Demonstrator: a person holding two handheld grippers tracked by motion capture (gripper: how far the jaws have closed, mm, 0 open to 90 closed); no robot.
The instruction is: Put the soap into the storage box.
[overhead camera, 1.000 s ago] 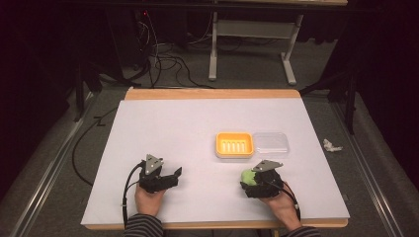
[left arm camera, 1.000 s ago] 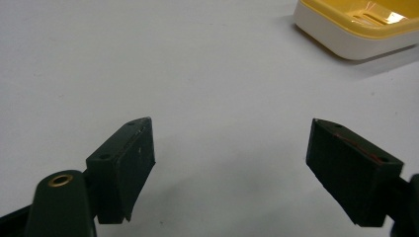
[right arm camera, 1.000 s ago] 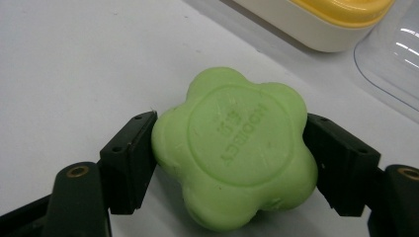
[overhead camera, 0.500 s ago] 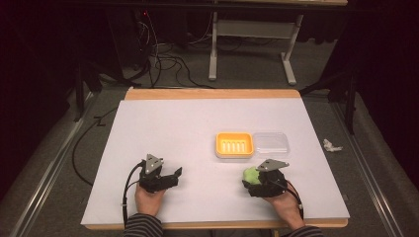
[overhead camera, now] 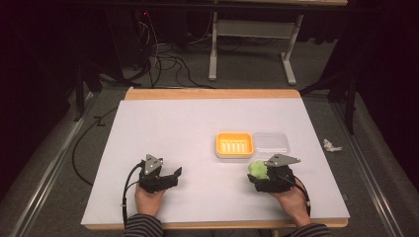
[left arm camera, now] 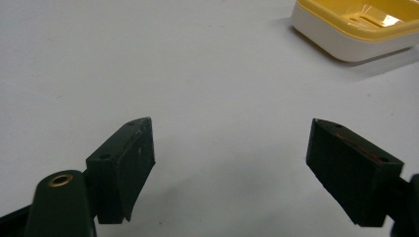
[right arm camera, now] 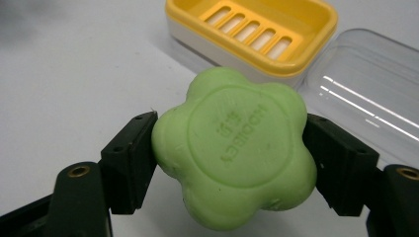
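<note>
- High view: my right claw (overhead camera: 258,174) is in my right hand, just on my side of the yellow soap dish (overhead camera: 234,144), at the dish's right front corner. The green soap (overhead camera: 258,169) sits at the claw's tip, between the jaws, close to the dish's near edge without touching it. The clear lid (overhead camera: 270,143) lies flat against the dish's right side. My left claw (overhead camera: 172,176) rests low over the white counter (overhead camera: 173,128), well to the left of the dish and nearer to me, with its tips pointing toward the dish's side.
- Left gripper view: my left claw (left arm camera: 257,163) has its two black jaws spread wide, with bare counter between them and nothing gripped. The soap dish (left arm camera: 360,27) shows at the top right corner, well ahead of the right-hand jaw and apart from it.
- Right gripper view: my right claw (right arm camera: 232,163) is closed about halfway, both jaws pressing on opposite lobes of the flower-shaped soap (right arm camera: 234,150), which is held with its stamped face toward the camera. The soap dish (right arm camera: 257,32), with its slotted yellow tray, stands just beyond the soap. The clear lid (right arm camera: 365,94) lies to the dish's right, behind the right-hand jaw.
</note>
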